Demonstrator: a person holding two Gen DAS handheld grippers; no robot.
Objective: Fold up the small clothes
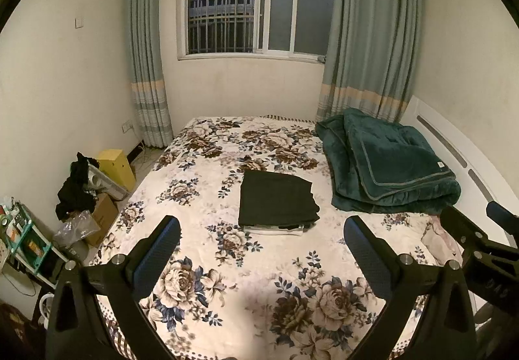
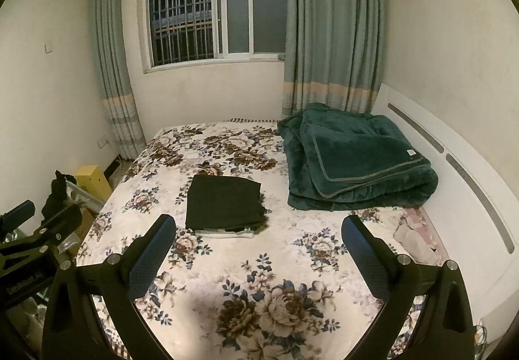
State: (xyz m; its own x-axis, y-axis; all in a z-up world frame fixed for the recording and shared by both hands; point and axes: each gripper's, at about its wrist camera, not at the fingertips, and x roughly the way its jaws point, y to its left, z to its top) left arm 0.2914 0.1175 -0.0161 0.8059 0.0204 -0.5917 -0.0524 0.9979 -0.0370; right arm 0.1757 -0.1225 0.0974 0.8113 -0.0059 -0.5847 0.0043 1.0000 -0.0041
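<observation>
Claws are both held spread wide above the near end of the bed, nothing gripped in either: the left claw [image 1: 262, 232] and the right claw [image 2: 259, 228] are seen hovering clear of the cream bedspread printed with brown and blue flowers [image 1: 207, 185]. A neatly squared stack of folded clothes, dark green-black on top with a white garment beneath [image 1: 277, 199], is found lying mid-bed, well ahead of both claws. A crumpled pale pink garment [image 2: 416, 235] is spotted near the right edge by the white headboard [image 2: 454, 146], and it is judged to be the next small item to be folded. A bulky folded teal plush blanket [image 2: 353, 162] is parked just beyond it.

Risks are noted now. The pink piece is bunched up against the headboard, so a single layer could be missed and a whole clump pinched. The finished stack could be knocked askew if the fresh garment is dragged past it. Thin, limp cloth could also slip out of wide pads.

Writing is visible on the left claw's body in the right wrist view, but it cannot be read with confidence; the small white tag on the blanket cannot be read
</observation>
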